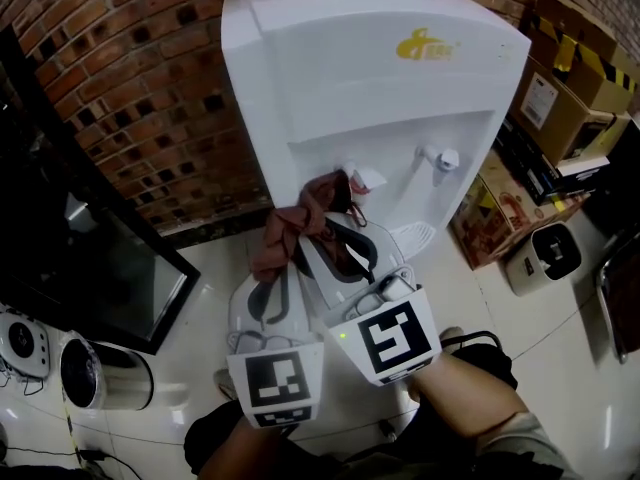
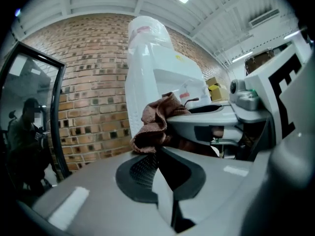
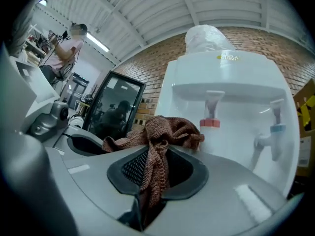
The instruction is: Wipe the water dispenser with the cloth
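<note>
In front of me, against the brick wall [image 1: 130, 78], the white water dispenser [image 1: 370, 98] stands upright on the tiled floor, and both my tools point at its front panel. My right tool [image 3: 156, 167] has its jaws drawn in most of the way, clamped on a strand of the brown cloth [image 3: 162, 129]. The rest of the cloth bunches in a wad past the tips. My left tool [image 2: 158, 168] sits just beside the right one, on its left and a little further back from the dispenser. Its jaws stand only a narrow way apart, and the lower fold of the cloth hangs down to their tips. I cannot tell whether those pads actually press on it.

What matters for the wipe is that the dispenser lies straight ahead of the right tool. The wad sits near the red tap [image 3: 210, 113], in front of the tap recess, and I cannot say whether it touches the panel yet. The blue tap [image 3: 275, 127] is off to the right, and the drip tray [image 1: 412, 236] is below. The right tool is the nearer one, so I judge it should carry the cloth onto the panel, and since the body's long axis is vertical, up-and-down strokes seem to suit it.
</note>
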A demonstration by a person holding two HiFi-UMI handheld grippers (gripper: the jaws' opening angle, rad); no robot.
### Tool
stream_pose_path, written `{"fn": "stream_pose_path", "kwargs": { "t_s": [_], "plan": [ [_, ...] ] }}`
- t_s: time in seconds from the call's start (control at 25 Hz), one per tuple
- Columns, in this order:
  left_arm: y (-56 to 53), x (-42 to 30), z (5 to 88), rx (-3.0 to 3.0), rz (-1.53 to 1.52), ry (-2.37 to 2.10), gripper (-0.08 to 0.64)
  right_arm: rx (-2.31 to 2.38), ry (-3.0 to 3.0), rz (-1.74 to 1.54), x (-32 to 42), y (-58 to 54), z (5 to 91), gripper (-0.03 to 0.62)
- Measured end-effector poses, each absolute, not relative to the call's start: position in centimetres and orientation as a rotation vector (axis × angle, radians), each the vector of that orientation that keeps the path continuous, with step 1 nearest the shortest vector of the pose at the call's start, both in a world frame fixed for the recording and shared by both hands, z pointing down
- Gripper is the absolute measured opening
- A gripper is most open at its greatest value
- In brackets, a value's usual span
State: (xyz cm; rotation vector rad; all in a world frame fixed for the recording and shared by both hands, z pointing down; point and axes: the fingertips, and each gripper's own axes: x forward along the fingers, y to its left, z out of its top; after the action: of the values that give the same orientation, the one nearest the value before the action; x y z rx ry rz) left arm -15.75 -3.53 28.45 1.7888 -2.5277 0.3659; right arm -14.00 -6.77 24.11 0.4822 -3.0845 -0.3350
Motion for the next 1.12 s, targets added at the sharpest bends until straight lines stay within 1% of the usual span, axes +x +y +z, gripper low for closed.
{"fn": "stream_pose_path", "kwargs": {
  "t_s": [0.16, 0.44, 0.92, 1.12],
  "plan": [
    [-4.2, -14.8, 29.6, 1.810, 0.403, -2.486, 0.000, 0.541, -3.019, -0.285, -13.2, -8.7, 26.0, 0.086],
    [-6.5, -11.7, 29.7, 1.888, 0.382, -2.435, 0.000, 0.678, -2.938, -0.180, -10.9, -12.8, 28.2, 0.086],
    [-9.9, -6.9, 29.8, 1.975, 0.328, -2.376, 0.000, 1.014, -2.826, -0.113, -3.7, -20.6, 27.8, 0.086],
    [-10.7, -5.3, 30.1, 1.995, 0.327, -2.357, 0.000, 1.115, -2.825, -0.082, 0.1, -23.2, 26.2, 0.086]
  ]
}}
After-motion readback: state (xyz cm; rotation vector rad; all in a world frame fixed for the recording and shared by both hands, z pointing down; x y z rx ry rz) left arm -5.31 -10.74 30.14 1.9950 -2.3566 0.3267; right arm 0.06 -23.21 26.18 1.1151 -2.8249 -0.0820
